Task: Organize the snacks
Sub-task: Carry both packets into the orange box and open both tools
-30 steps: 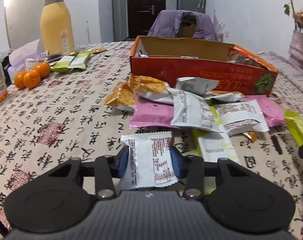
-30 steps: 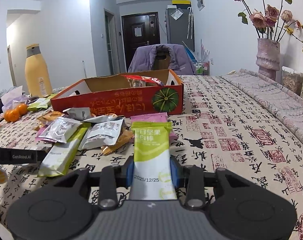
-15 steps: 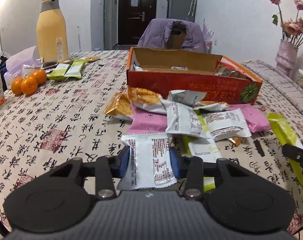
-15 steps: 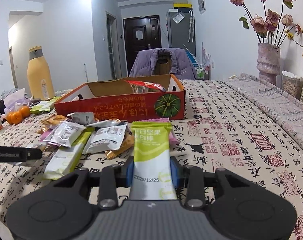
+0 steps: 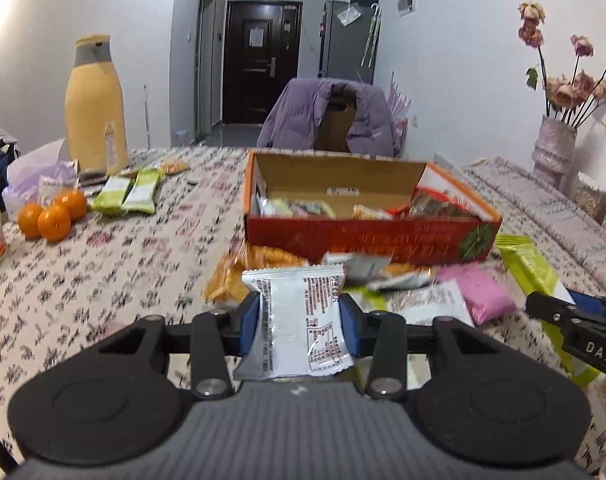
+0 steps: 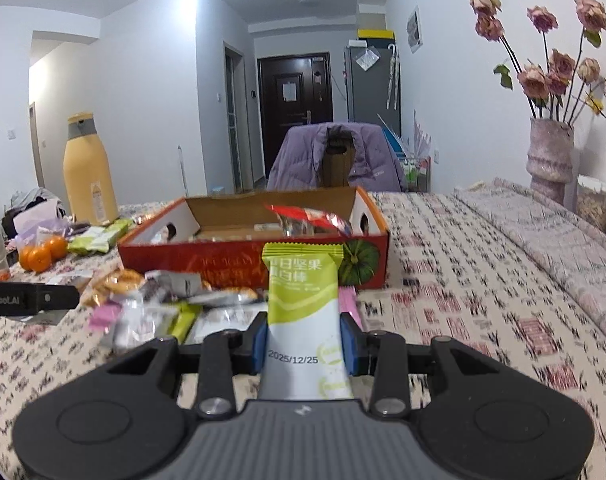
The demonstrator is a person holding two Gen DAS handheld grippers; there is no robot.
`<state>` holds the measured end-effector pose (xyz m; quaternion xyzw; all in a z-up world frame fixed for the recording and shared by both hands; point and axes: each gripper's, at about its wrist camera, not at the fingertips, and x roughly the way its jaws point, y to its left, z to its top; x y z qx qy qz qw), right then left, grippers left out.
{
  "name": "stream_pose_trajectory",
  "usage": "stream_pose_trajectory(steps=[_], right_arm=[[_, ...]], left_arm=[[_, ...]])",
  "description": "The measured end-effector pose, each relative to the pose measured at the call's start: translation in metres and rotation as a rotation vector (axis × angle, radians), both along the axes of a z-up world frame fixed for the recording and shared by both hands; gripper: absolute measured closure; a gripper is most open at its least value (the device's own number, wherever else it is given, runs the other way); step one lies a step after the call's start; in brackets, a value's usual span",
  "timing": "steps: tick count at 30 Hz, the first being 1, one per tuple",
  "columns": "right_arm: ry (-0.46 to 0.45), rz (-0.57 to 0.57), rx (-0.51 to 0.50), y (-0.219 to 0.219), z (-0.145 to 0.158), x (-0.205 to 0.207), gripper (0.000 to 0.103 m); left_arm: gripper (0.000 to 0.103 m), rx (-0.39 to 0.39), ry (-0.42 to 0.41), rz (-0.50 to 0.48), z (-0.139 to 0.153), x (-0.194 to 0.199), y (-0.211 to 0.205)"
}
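My left gripper (image 5: pixel 299 320) is shut on a white snack packet (image 5: pixel 299 312), lifted above the table. My right gripper (image 6: pixel 303 340) is shut on a green and white nut bar (image 6: pixel 303 304), also held in the air. The right gripper (image 5: pixel 575 328) shows at the right edge of the left wrist view with the green bar (image 5: pixel 531 268). The left gripper's finger (image 6: pixel 27 300) shows at the left of the right wrist view. Ahead stands the open red cardboard box (image 5: pixel 367 232) (image 6: pixel 239 256) with several snacks inside. A loose pile of snack packets (image 5: pixel 403 280) (image 6: pixel 163 304) lies in front of it.
A tall yellow bottle (image 5: pixel 95 108), three oranges (image 5: pixel 49 216) and two green bars (image 5: pixel 127 192) sit at the far left. A chair with a purple jacket (image 5: pixel 335 116) stands behind the table. A vase of dried roses (image 6: pixel 549 156) stands at the right.
Both grippers have risen with their packets. The box interior now shows from higher, and the pile sits lower in both views.
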<state>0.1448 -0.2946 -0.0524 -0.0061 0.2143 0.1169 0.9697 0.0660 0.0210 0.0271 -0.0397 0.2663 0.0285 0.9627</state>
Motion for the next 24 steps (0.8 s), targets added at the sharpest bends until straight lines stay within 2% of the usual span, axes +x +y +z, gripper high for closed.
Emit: stream_pose_trajectory(steps=[13,19,24], right_arm=[[-0.087,0.055,0.024,0.029,0.042,0.057,0.067],[-0.108,0.069,0.035,0.043,0.06,0.094,0.067],[-0.104,0.071,0.058,0.051,0.071,0.13,0.067]], left_arm=[[0.061,0.013,-0.094,-0.041,0.04,0.051,-0.016],[0.06,0.007,-0.107,-0.037,0.048,0.086,-0.017],[0.061,-0.03,-0.107,-0.019,0.05,0.118,-0.011]])
